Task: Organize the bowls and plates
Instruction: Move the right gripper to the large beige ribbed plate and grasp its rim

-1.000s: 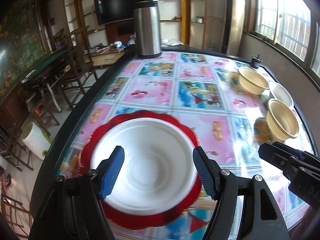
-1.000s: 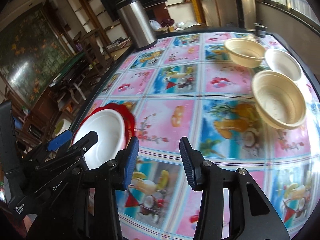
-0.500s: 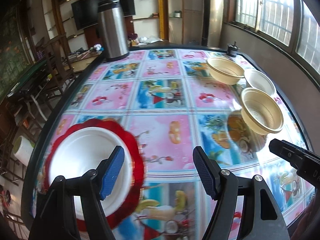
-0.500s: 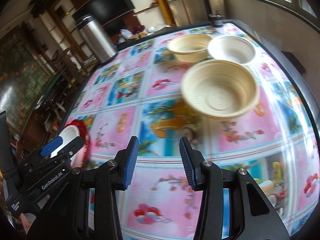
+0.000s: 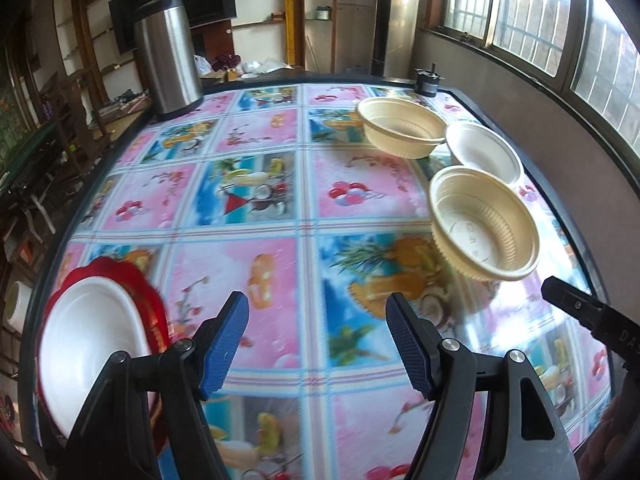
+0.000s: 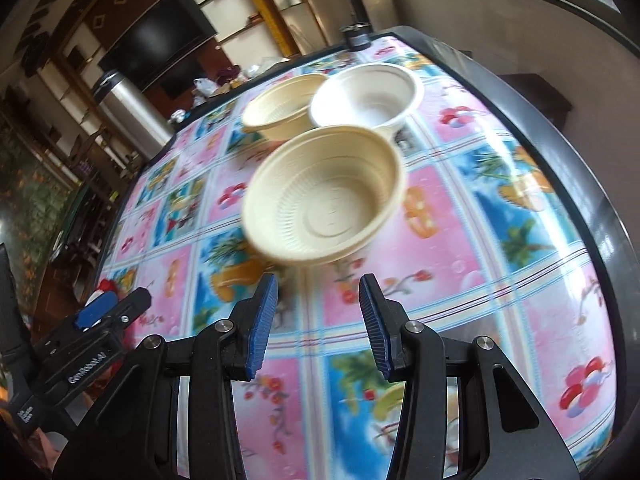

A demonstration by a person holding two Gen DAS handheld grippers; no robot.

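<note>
Both grippers hang over the table (image 5: 304, 216) w/ nothing between the pads: left gripper (image 5: 318, 344) spread wide, right gripper (image 6: 318, 320) narrower but still parted. Nearest cream bowl (image 6: 324, 196) sits just ahead of the right one; far cream bowl (image 6: 280, 106) and white bowl (image 6: 368, 94) crowd behind it (rims touching or nearly). White plate (image 5: 88, 340) on red plate (image 5: 154, 312) lies at the left edge. Steel thermos (image 5: 168, 48) at the far corner.

My table (image 5: 256, 204) wears a glossy cloth of pink and blue picture squares. A tall steel thermos (image 5: 168, 52) stands at its far left corner, and a small dark object (image 5: 427, 80) sits at the far right edge. Beyond them I see a wall-mounted television (image 6: 160, 40) and shelving, with windows (image 5: 532, 28) to the right.
</note>
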